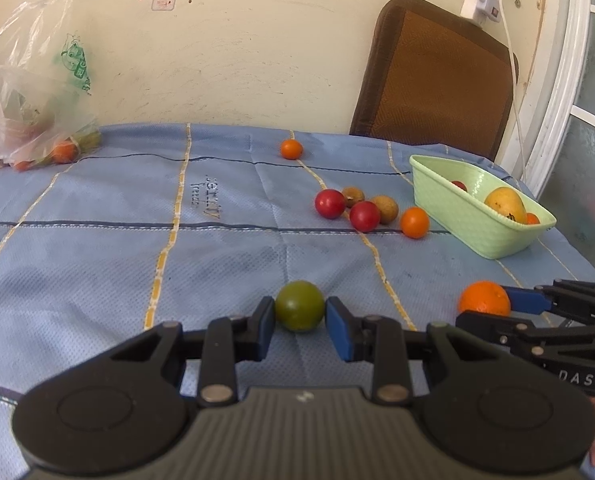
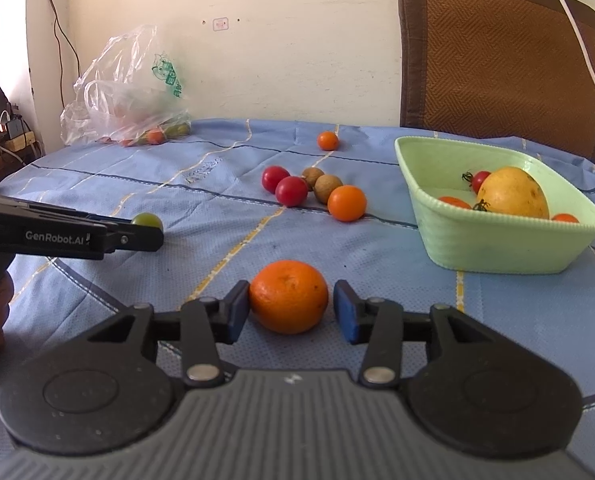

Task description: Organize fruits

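Between the blue pads of the right tool sits an orange, resting on the blue cloth that covers the counter; the left pad touches its skin while the right pad stands just clear, so the jaws are slightly open around it rather than clamped, and nothing is lifted. To the orange's left, the left tool brackets a small green fruit, its jaws narrow; the left pad touches and the right pad looks just off the skin, so I cannot tell whether it truly grips. The move to come turns on the green basket: it lies ahead and to the right of the orange, near it, so the right tool is plainly the nearer of the two. Its long side runs slantwise away from the orange. Inside the basket lie a yellow mango and several small tomatoes. Beyond the orange, a cluster of two red tomatoes, two brown longans and a small orange tomato waits on the cloth. The orange is pebbled and firm-looking, the green fruit smooth and round and likely to roll; the basket is ribbed plastic, the cloth a soft weave.
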{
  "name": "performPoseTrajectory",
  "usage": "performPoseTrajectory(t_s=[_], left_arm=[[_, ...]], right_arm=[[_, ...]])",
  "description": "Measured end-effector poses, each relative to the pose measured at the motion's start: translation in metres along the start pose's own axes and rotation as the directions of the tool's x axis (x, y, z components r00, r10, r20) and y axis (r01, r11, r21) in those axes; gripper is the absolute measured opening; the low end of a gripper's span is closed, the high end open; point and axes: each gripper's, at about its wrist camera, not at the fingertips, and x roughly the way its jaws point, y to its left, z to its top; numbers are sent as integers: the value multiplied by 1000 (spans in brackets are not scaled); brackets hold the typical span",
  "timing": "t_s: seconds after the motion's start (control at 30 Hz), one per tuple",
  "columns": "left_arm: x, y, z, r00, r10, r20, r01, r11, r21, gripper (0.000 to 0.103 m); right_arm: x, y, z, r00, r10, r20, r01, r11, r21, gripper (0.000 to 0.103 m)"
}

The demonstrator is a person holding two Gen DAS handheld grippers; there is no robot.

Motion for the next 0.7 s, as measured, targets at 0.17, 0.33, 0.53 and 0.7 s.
performPoseTrajectory(t_s=[0.17,0.33,0.53,0.7], left_arm=[[-1,1,0,1000,-4,2,4,1000,-6,29],[-1,1,0,1000,-3,2,3,1000,-4,29],[-1,1,0,1000,-3,2,3,1000,-5,29],[-1,1,0,1000,-4,2,4,1000,-6,29]], right_arm=[[1,2,0,1000,-10,-6,10,1000,-17,49],[1,2,0,1000,-9,-10,9,1000,-13,49],[2,1,1,1000,-8,-10,8,1000,-12,49],[2,1,1,1000,-8,-10,8,1000,-14,49]])
